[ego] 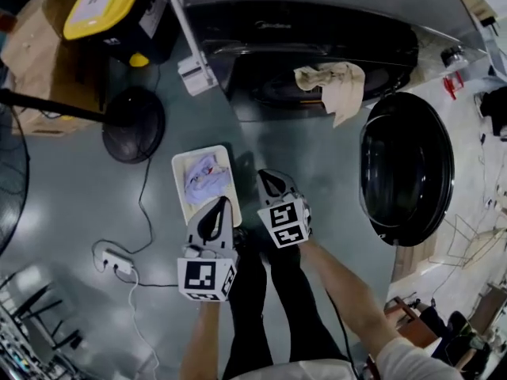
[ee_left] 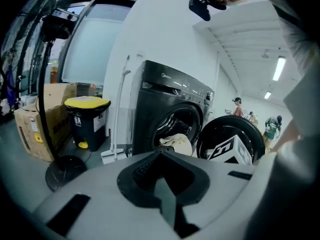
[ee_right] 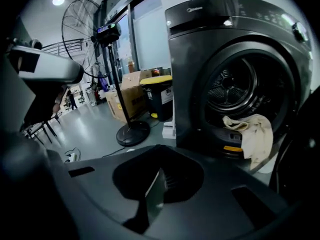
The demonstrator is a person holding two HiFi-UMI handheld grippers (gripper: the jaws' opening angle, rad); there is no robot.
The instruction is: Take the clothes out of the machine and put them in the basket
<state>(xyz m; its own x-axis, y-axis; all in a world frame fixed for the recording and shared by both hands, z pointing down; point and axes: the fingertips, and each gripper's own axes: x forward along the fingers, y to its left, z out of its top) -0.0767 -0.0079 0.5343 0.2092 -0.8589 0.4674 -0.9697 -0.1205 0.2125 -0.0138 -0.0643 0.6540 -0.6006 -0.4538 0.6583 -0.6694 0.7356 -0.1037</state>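
My left gripper point(ego: 215, 216) and right gripper point(ego: 272, 187) are both empty, jaws pressed together, pointing toward the washing machine point(ego: 301, 30). The beige cloth point(ego: 336, 85) drapes over the lower lip of the machine's opening and hangs down its front, beside the swung-open door point(ego: 405, 169). It lies ahead and to the right of my right gripper, which is the nearer one. The basket point(ego: 179, 182) sits on the floor before the machine, just ahead of my left gripper, with a lilac garment point(ego: 203, 179) inside.
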